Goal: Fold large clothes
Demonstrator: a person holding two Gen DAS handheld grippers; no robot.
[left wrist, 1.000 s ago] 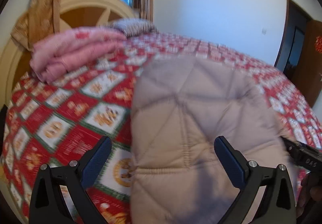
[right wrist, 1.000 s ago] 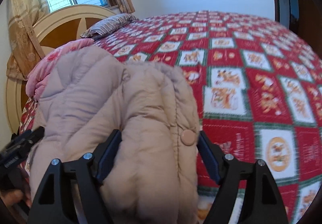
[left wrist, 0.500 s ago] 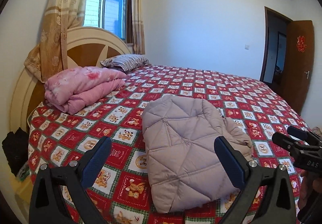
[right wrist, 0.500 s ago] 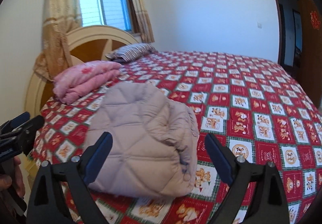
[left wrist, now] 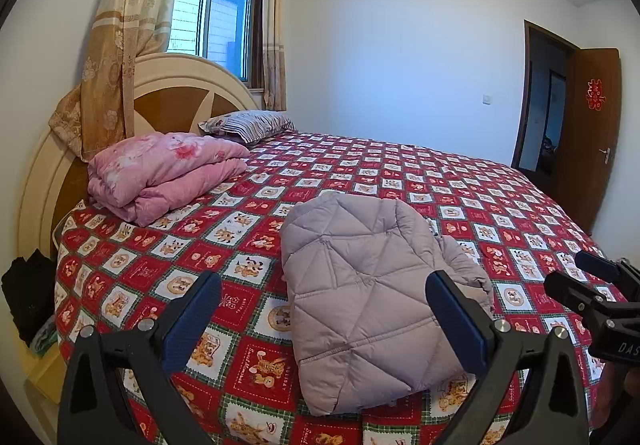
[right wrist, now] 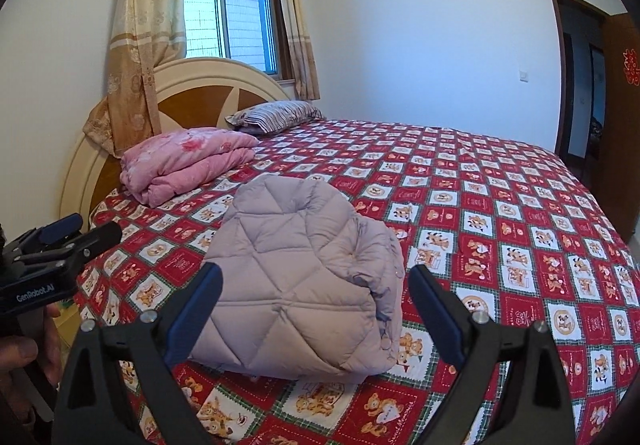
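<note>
A pale mauve quilted puffer jacket (left wrist: 368,293) lies folded into a compact bundle on the near part of the bed; it also shows in the right wrist view (right wrist: 304,285). My left gripper (left wrist: 324,305) is open and empty, held back from the bed above the near edge. My right gripper (right wrist: 316,293) is open and empty too, also held back from the jacket. Each gripper shows at the edge of the other's view: the right one (left wrist: 592,285), the left one (right wrist: 60,241).
The bed (left wrist: 400,181) has a red checked cover with bear prints. A folded pink quilt (left wrist: 168,169) and a striped pillow (left wrist: 248,123) lie by the round headboard (left wrist: 172,97). A window with curtains is behind; an open door (left wrist: 592,133) is at right.
Both grippers have pulled back and up from the jacket, which filled the views a second ago. The jacket now lies free on the bed, folded.
</note>
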